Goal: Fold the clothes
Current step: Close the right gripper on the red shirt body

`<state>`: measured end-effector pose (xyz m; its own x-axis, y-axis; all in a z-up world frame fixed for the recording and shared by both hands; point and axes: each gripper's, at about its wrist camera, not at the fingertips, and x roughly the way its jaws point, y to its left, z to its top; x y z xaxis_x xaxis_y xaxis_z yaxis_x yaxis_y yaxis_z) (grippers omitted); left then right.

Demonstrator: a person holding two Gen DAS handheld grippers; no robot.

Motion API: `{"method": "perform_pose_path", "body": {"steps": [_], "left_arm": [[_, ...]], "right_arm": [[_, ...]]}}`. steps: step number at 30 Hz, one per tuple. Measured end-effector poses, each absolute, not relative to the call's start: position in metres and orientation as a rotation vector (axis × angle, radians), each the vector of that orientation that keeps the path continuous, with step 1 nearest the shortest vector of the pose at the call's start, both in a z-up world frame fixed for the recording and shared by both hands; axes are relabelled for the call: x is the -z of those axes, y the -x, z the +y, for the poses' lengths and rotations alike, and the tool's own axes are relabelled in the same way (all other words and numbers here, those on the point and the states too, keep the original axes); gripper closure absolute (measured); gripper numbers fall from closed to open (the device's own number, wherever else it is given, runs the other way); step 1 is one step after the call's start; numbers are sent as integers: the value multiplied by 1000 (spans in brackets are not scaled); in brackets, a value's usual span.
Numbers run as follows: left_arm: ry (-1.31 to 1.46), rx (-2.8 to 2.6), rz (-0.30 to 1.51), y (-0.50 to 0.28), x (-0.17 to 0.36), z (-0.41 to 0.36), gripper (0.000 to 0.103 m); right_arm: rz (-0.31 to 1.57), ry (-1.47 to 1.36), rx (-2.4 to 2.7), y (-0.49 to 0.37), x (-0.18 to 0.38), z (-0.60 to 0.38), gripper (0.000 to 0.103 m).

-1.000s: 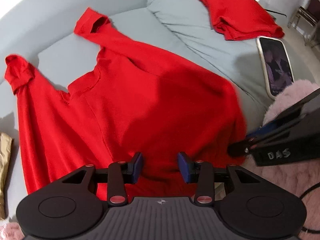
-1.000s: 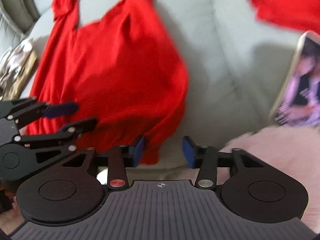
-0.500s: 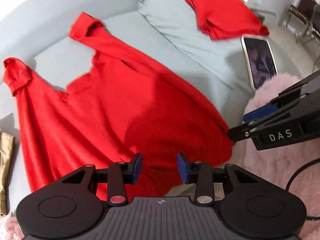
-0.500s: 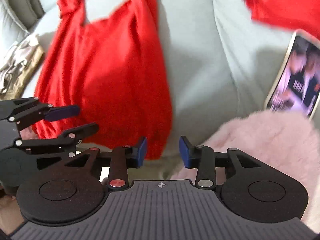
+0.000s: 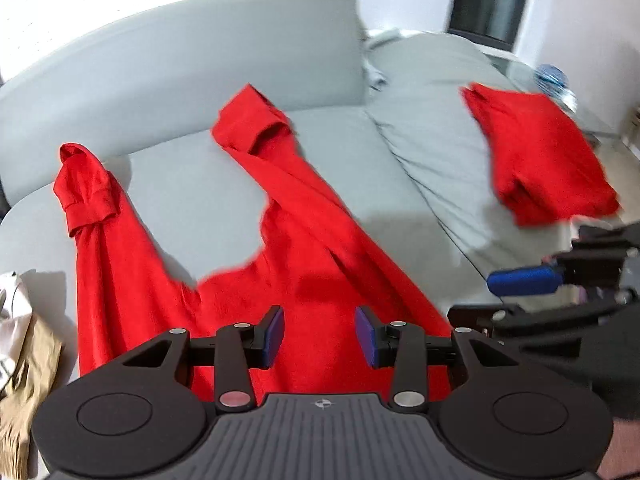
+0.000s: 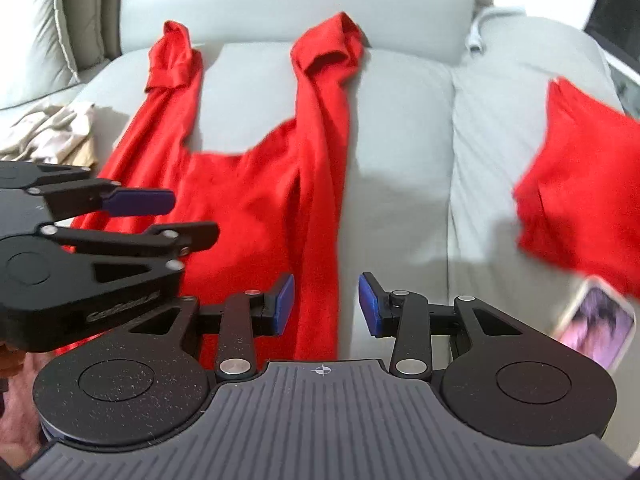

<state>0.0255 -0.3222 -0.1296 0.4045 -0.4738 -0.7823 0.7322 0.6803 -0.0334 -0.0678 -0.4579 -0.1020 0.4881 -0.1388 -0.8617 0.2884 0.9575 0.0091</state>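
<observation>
A red short-sleeved shirt [image 5: 312, 280] [image 6: 256, 200] lies spread on the grey sofa seat [image 5: 200, 204] [image 6: 400, 128], sleeves toward the backrest and hem toward me. My left gripper [image 5: 320, 336] hovers open above the shirt's lower middle, its pads clear of the cloth. The right gripper [image 6: 326, 306] is open too, over the shirt's right edge, with nothing pinched. Each gripper shows in the other's view: the right gripper [image 5: 472, 298] at the right margin, the left gripper [image 6: 192, 218] at the left. A folded red garment [image 5: 548, 156] [image 6: 584, 184] rests on the right-hand seat.
A phone [image 6: 596, 324] with a lit screen lies near the folded garment. Crumpled beige cloth [image 5: 24, 368] [image 6: 52, 132] sits left of the shirt. The sofa backrest [image 5: 200, 48] runs behind, a cushion [image 6: 36, 32] at far left. Bare seat [image 6: 400, 200] shows between the two red garments.
Both grippers have drawn back and up from the shirt's hem and tilted toward the sofa back, so the whole shirt and backrest show. The shirt lies where it was.
</observation>
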Motion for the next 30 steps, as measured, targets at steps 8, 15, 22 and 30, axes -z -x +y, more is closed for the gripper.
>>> {"method": "perform_pose_path", "body": {"steps": [8,15,22,30], "left_arm": [[-248,682,953,-92,157,-348,84],[-250,715,1000,-127,183,-364,87],[-318,775,988,-126,189,-379,88],[-382,795,971,-110,194,-395,87]], "right_arm": [[1000,-160,187,-25,125,-496,66],[1052,-150,102,-78,162,-512,75],[1049,-132,102,-84,167,-522,102],[1085,-230,427,-33,184,-585,103]]}}
